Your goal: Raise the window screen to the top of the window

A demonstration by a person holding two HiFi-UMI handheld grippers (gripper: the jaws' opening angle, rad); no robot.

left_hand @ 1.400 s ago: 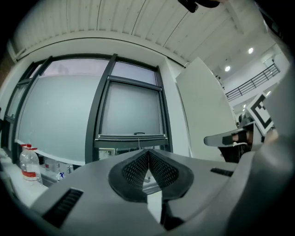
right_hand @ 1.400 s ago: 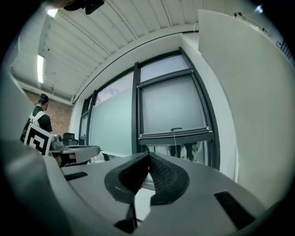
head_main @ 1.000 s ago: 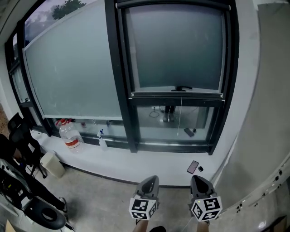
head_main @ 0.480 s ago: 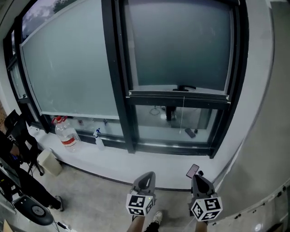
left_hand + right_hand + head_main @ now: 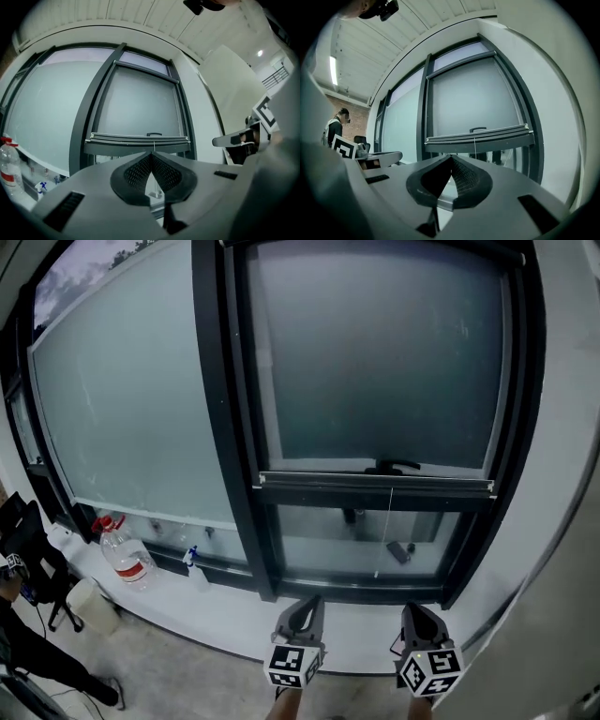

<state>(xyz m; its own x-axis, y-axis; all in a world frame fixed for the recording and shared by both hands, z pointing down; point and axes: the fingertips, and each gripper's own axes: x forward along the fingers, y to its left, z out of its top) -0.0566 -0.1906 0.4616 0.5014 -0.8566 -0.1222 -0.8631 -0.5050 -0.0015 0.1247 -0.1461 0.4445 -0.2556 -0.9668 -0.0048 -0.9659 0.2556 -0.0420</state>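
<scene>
The grey window screen [image 5: 375, 362] covers the upper part of the right-hand pane. Its dark bottom bar [image 5: 375, 484] hangs a little above the sill, with a small handle [image 5: 394, 466] on top and a thin cord [image 5: 390, 521] below. My left gripper [image 5: 304, 604] and right gripper [image 5: 418, 609] are held side by side below the bar, short of the window, both shut and empty. The left gripper [image 5: 151, 154] points at the bar [image 5: 140, 139]. The right gripper [image 5: 451, 158] points at the bar [image 5: 480, 136] and handle [image 5: 478, 129] too.
A white sill [image 5: 234, 615] runs under the windows. At the left on it stand a large water bottle [image 5: 122, 554] and a small spray bottle [image 5: 194, 568]. A dark chair [image 5: 28, 549] and a pale bin [image 5: 89, 601] are at far left. A person [image 5: 335, 124] stands far left.
Both grippers and my head have moved toward the window, which now fills more of the view. The screen's bottom bar stays at the same height on the pane. Jaws remain shut.
</scene>
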